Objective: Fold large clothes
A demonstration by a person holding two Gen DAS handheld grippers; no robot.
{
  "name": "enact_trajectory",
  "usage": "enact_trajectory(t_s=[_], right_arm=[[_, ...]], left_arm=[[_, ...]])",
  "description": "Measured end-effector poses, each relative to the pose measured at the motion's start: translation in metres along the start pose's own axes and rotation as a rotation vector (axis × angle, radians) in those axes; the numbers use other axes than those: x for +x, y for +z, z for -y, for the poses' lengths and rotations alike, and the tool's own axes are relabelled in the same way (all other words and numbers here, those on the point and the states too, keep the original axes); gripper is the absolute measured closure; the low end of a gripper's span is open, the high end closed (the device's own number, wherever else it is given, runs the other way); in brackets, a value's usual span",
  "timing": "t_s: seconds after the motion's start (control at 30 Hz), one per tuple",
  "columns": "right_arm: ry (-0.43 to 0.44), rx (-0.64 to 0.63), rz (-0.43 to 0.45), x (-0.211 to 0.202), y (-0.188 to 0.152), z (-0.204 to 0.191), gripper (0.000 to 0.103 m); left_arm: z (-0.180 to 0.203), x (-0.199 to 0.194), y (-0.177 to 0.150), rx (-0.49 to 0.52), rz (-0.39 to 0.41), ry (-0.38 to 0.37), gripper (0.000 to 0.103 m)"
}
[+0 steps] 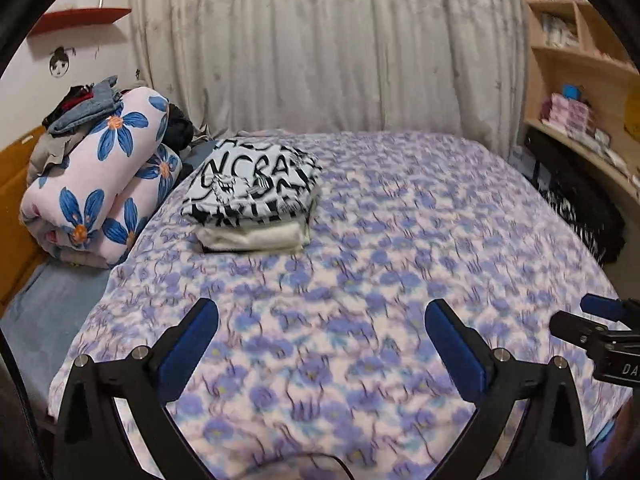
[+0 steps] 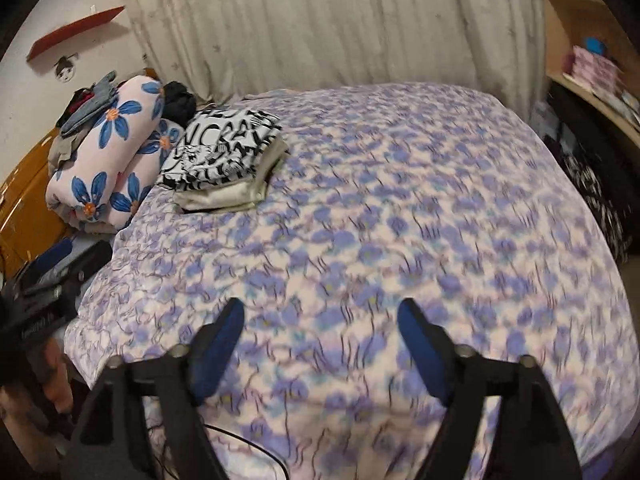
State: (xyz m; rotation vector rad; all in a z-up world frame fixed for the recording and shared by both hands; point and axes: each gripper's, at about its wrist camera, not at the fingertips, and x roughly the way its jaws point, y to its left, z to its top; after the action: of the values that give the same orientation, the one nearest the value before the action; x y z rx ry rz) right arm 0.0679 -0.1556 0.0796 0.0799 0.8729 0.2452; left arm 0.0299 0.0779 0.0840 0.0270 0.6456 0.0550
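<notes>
Grippers: left gripper (image 1: 322,330) and right gripper (image 2: 320,330) both spread apart, empty.
Risk: careless reach topples folded stack (image 1: 250,196); unfolded pile (image 1: 82,108) far off.

We see a soft, matt cloth bedspread (image 1: 400,240) with a slightly fuzzy flower print. On it lies a stack (image 1: 252,196) of folded cloth: printed fabric on top, plain cream below. The rolled quilt (image 1: 96,184) looks padded and smooth. The curtain (image 1: 320,40) is thin pleated fabric. The shelves (image 1: 580,60) are pale matt wood; the headboard (image 2: 24,208) is glossy wood. Gripper arms are matt black plastic with metal bolts and blue matt pads (image 1: 192,344).
</notes>
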Motion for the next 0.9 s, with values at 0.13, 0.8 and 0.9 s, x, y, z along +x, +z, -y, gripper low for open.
enact_trajectory(t_s=[0.13, 0.8, 0.9], right_arm=[[-0.055, 0.015, -0.002, -0.007, -0.034, 0.006, 0.021], [-0.084, 0.009, 0.025, -0.025, -0.084, -0.012, 0.021], [-0.098, 0.000, 0.041, -0.027, -0.084, -0.017, 0.021]], left_arm=[[0.033, -0.012, -0.034, 0.018, -0.035, 0.008, 0.001], [0.043, -0.022, -0.073, -0.070, -0.081, 0.031, 0.001], [0.041, -0.021, -0.075, -0.075, -0.103, 0.035, 0.001]])
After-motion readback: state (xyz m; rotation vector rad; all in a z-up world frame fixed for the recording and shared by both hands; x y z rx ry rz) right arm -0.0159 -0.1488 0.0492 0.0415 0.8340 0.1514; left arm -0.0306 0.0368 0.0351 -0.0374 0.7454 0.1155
